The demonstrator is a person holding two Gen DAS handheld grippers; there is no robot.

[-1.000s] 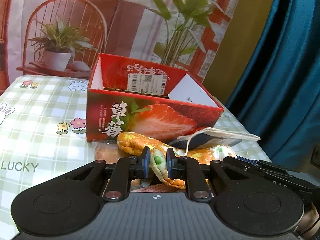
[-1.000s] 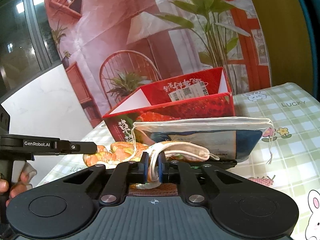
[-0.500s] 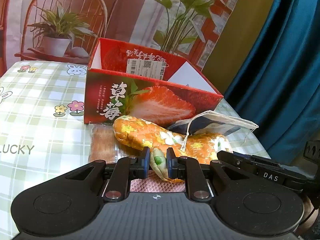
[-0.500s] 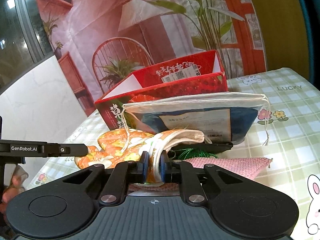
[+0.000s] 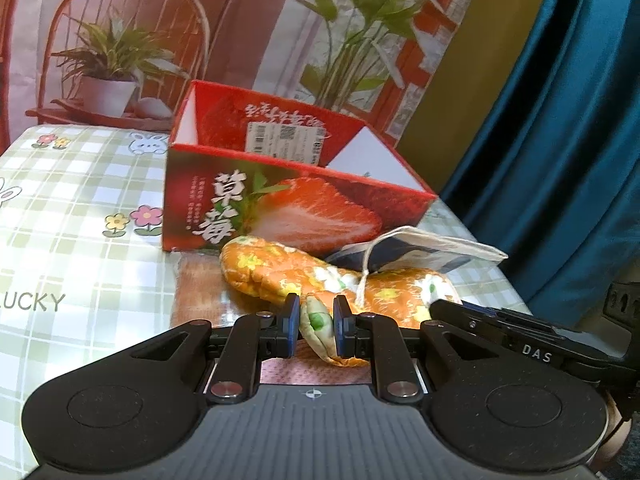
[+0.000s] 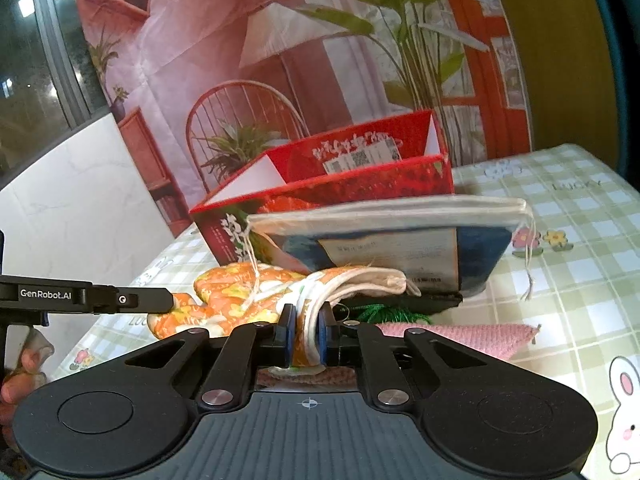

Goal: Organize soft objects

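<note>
An orange flowered oven mitt (image 5: 280, 272) lies on the bench just in front of the red strawberry box (image 5: 280, 208), its cuff end lifted and pinched from both sides. A cream drawstring bag (image 6: 400, 236) with a dark blue pack inside rests on top of the mitt, its cord hanging over it. Underneath lies a flat pink knitted cloth (image 6: 460, 336).

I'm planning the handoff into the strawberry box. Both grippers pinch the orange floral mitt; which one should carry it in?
Probably the left gripper. It pinches only the orange floral mitt, with the strawberry box open just beyond. The right gripper grips the mitt's cuff end, where the drawstring pouch rests on it.
</note>
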